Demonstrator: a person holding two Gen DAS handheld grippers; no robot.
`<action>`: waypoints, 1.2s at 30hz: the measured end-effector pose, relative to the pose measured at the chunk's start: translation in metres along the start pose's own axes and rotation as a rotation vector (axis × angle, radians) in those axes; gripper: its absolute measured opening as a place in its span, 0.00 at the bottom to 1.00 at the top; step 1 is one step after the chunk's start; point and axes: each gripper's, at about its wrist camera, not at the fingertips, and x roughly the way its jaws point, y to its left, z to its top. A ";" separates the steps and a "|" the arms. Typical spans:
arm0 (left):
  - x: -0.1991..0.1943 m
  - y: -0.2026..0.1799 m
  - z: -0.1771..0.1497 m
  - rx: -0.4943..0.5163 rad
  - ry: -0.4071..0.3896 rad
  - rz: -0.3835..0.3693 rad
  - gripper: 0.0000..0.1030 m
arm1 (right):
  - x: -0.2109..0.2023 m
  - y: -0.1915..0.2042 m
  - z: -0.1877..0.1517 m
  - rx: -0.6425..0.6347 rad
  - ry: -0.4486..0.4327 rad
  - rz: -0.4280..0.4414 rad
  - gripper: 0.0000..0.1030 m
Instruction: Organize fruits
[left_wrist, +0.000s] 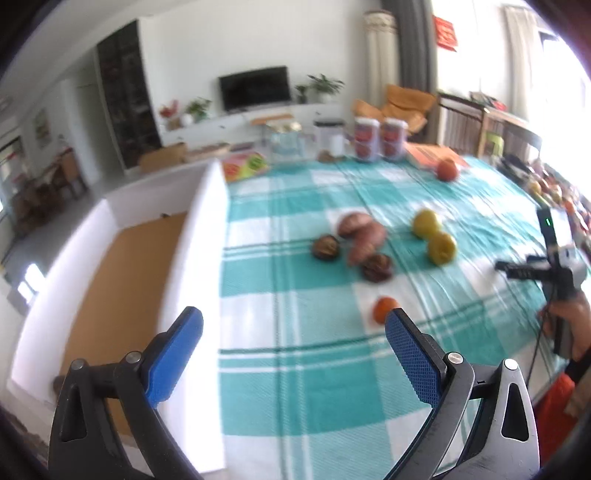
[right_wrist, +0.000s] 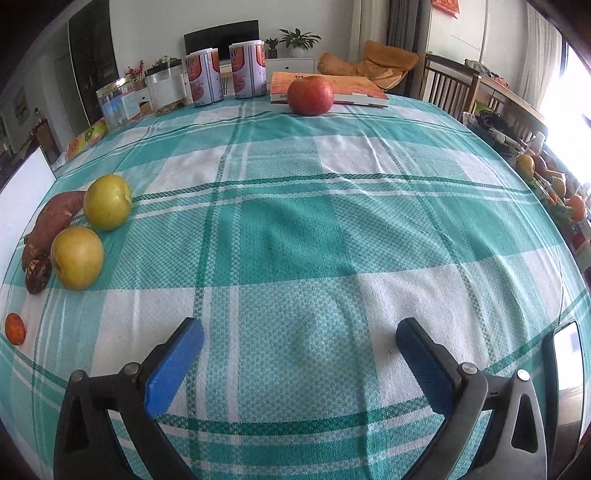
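Two yellow apples (right_wrist: 92, 225) beside sweet potato (right_wrist: 51, 225); red apple (right_wrist: 310, 95) apart.

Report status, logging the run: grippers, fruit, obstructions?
Left gripper and right gripper open, empty. Red apple apart by the book. Nothing blocking.

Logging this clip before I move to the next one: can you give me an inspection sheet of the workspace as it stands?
Surface: table under a teal-and-white checked cloth, lightly wrinkled.
Job's things: two yellow apples close together; red apple at the far end, in front of a book; small orange fruit alone near the left edge; white box with a brown floor beside the table.
Clutter: sweet potato, dark round items, two cans, jars.
Grippers: left gripper open, holding nothing; right gripper open, holding nothing.
Cables: one dark cable hanging below the right-hand tool.
Surroundings: living room with TV, plants, wooden chairs.
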 end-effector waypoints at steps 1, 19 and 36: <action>0.014 -0.015 -0.006 0.055 0.047 -0.021 0.97 | 0.000 0.000 0.000 0.000 0.000 0.000 1.00; 0.172 -0.043 0.033 -0.053 0.160 -0.076 1.00 | 0.022 0.008 0.028 -0.023 0.002 0.013 1.00; 0.174 -0.041 0.031 -0.054 0.160 -0.079 1.00 | 0.021 0.008 0.028 -0.019 0.002 0.016 1.00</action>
